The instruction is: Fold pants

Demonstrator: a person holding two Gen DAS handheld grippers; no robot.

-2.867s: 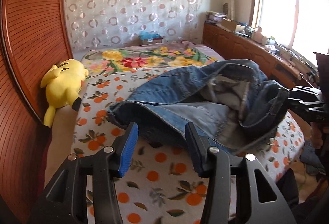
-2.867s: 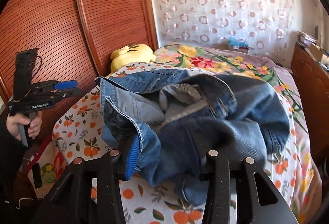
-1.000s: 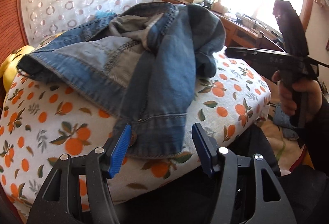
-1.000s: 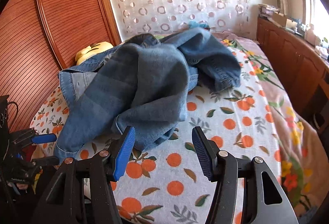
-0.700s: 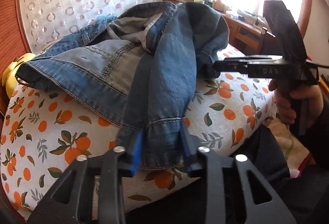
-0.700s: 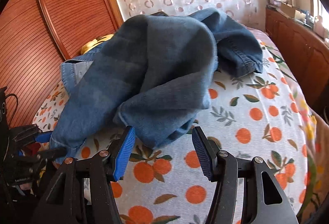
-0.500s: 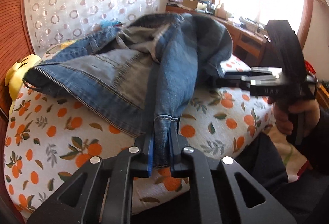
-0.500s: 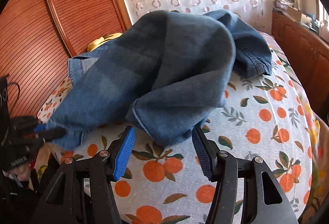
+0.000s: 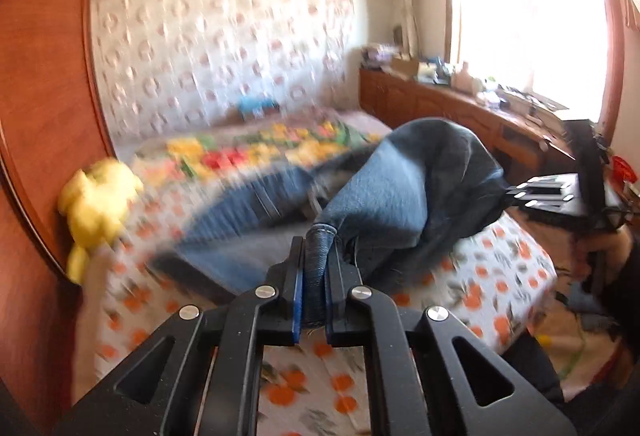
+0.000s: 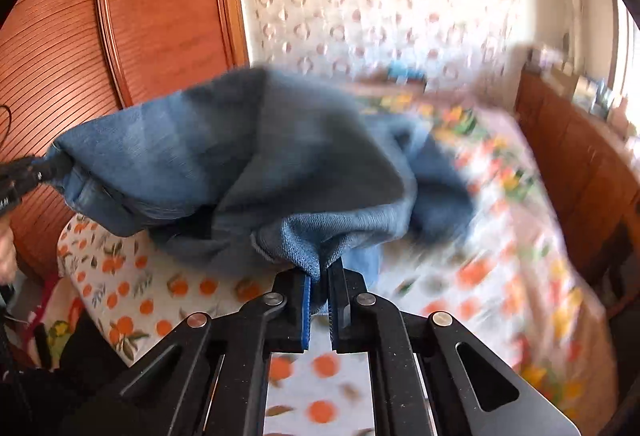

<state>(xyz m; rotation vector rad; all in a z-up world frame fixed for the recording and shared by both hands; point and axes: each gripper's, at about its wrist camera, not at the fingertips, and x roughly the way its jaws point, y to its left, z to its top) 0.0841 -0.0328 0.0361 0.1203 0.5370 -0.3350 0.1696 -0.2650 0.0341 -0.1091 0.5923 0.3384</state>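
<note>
Blue denim pants (image 9: 404, 196) hang bunched between my two grippers above the bed. My left gripper (image 9: 316, 256) is shut on a rolled hem end of the pants. My right gripper (image 10: 319, 276) is shut on another hem fold of the pants (image 10: 248, 156). In the left wrist view the right gripper (image 9: 516, 194) pinches the cloth at the right. In the right wrist view the left gripper (image 10: 32, 172) holds the far left end. The rest of the pants trails blurred on the bed.
The bed (image 9: 500, 276) has an orange-print sheet and a floral cover behind. A yellow plush toy (image 9: 96, 204) lies at its left edge by the wooden wardrobe (image 10: 120, 36). A wooden sideboard (image 9: 460, 116) with clutter runs under the window at the right.
My right gripper closed on a hem fold of the pants. Both grippers have lifted the pants off the bed, and the cloth is stretched between them. The views are motion-blurred.
</note>
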